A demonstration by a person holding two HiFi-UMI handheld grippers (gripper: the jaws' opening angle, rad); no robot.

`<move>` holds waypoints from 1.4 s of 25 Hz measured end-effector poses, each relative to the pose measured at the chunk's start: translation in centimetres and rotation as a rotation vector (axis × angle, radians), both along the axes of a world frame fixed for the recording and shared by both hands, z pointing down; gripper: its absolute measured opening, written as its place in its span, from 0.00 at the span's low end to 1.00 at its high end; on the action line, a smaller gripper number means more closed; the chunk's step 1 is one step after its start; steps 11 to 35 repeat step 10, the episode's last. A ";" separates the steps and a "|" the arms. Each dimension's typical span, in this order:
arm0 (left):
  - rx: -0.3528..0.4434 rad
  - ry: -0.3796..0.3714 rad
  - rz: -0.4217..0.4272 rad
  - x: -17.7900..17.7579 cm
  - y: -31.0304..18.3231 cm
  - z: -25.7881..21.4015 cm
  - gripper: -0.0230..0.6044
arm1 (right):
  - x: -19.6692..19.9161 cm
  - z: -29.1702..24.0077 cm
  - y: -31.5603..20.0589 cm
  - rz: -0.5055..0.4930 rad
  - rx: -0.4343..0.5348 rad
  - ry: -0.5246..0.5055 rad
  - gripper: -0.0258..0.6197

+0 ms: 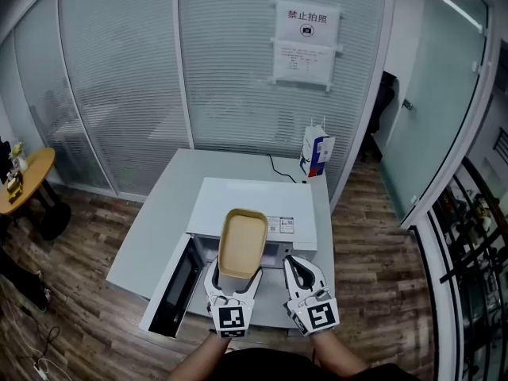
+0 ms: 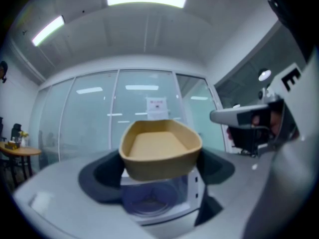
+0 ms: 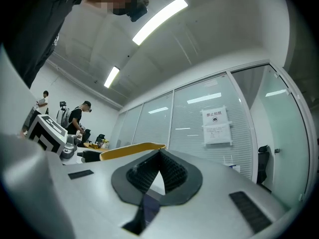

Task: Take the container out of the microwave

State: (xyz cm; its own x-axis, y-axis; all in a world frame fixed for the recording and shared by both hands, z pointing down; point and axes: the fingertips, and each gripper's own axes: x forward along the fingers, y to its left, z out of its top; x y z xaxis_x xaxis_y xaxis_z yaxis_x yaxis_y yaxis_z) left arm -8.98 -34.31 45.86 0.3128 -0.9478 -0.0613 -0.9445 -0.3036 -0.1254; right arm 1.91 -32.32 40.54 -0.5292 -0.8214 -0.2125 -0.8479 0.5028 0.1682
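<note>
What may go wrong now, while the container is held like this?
The left claw grips the container only at its near end, so the far end may tip and slip out. The microwave door stands open beside it; a low move to that side might knock it.

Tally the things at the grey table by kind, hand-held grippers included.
Hand-held gripper: 2 (left hand-held gripper, right hand-held gripper)
Tan container: 1
Microwave: 1
Carton: 1
Total: 5
</note>
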 end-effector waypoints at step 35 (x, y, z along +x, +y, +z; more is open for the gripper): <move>-0.009 0.008 -0.007 -0.5 0.0 0.3 0.77 | -0.1 0.0 -0.4 0.010 0.002 0.001 0.04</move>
